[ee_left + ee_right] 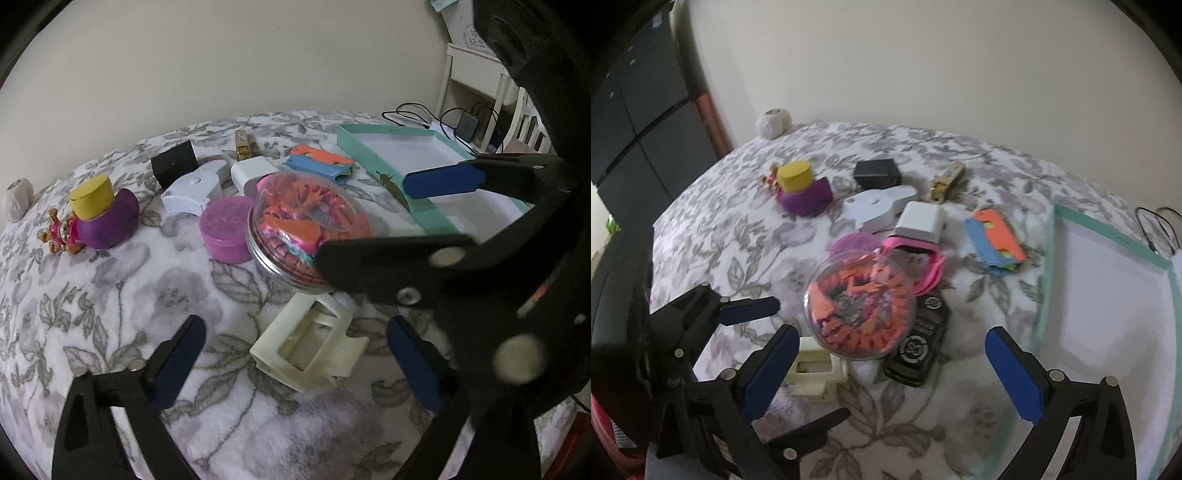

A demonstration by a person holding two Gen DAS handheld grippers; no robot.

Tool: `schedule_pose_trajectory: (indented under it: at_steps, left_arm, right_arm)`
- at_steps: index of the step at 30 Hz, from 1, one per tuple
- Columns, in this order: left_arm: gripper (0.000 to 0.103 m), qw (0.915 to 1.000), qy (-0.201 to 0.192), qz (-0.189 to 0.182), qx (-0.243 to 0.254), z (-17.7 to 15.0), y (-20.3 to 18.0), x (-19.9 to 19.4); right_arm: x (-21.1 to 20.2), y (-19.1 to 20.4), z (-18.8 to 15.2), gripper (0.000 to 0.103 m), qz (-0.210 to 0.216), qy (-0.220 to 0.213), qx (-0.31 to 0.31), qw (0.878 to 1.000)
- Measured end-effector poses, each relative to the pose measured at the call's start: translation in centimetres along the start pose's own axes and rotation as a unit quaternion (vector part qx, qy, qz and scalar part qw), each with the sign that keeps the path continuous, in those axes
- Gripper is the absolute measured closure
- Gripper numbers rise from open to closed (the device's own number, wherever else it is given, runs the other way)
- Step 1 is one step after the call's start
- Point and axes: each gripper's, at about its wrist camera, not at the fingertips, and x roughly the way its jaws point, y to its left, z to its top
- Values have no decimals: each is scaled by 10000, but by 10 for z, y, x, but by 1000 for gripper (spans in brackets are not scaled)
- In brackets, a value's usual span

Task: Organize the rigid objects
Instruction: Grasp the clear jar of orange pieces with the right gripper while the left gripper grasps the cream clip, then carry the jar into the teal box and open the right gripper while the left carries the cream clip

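Observation:
My left gripper point(295, 365) stands open low over the flowered blanket. A cream hair clip point(310, 347) lies between its blue pads, and neither pad touches it. Just beyond the clip sits a clear round jar point(306, 229) full of orange and pink pieces. My right gripper point(890, 373) is open too, with nothing held; the jar point(860, 310) and a black remote-like device point(919, 343) lie ahead between its fingers. In the left wrist view the right gripper's fingers point(443, 181) reach in from the right and hide part of the jar.
A teal-rimmed tray point(1108, 236) with a white floor lies to the right. Farther back lie a purple tin point(227, 232), white box point(255, 171), white device point(195, 188), black box point(173, 164), gold item point(243, 146), orange-blue case point(321, 162), purple duck point(103, 214) and yarn ball point(18, 199).

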Motion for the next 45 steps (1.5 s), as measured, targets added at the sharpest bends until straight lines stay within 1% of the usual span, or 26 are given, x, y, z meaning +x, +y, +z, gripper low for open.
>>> schedule_pose_trajectory:
  at_steps: [3,4,6,7,8,9,10,11,12,13,17,28,33,37,40,42,45]
  left_arm:
    - [13,9999,11,-65,-98,-3,3,3]
    - [18,9999,10,-97,-126,-4,4,4]
    - [21,9997,28,-163,-182,-5,6,6]
    - [25,9996,30,-191,-199,-5,6,6]
    - [30,9996,24,-209,-203,-6,6,7]
    - [31,9996,18,-220,-196,-6,6,7]
    - [34,9995,5,-257,-184,-6,6,6]
    - [40,9994,1,-290,-176,-6,5,6]
    - [43,9993,-7,-345,-168,-6,4,5]
    - [43,9993,-9,-339,-160,-6,4,5]
    - [43,9993,-25,-333,-142,-7,2,4]
    - [43,9995,-116,-269,-146,-10,2,-4]
    - [43,9992,-65,-216,-327,-9,11,-7]
    - [43,9988,-90,-130,-457,-2,18,-17]
    - [43,9989,-167,3,-441,9,21,-28]
    - [43,9988,-179,78,-457,18,23,-34]
    - [44,9979,-267,254,-528,38,28,-45]
  right_arm:
    - [10,4,1,7,60,73,-47,9999]
    - [12,4,1,7,85,87,-46,9999]
    - [16,5,2,10,146,85,-42,9998]
    - [18,6,2,12,171,88,-42,9998]
    - [19,7,2,17,187,93,-44,9998]
    - [21,7,2,20,208,101,-50,9997]
    - [22,8,3,21,243,119,-52,9996]
    - [23,8,3,24,276,140,-45,9995]
    - [24,8,3,29,317,151,-37,9994]
    - [25,10,3,31,360,144,-36,9992]
    - [24,12,3,31,308,111,-68,9994]
    - [17,8,2,32,355,-68,57,9993]
    - [4,3,4,32,319,-202,143,9992]
    - [-10,-5,11,32,230,-308,248,9990]
    - [-25,-9,20,32,142,-414,304,9986]
    - [-36,-10,27,32,31,-478,310,9984]
    - [-53,-16,41,32,-249,-595,369,9972]
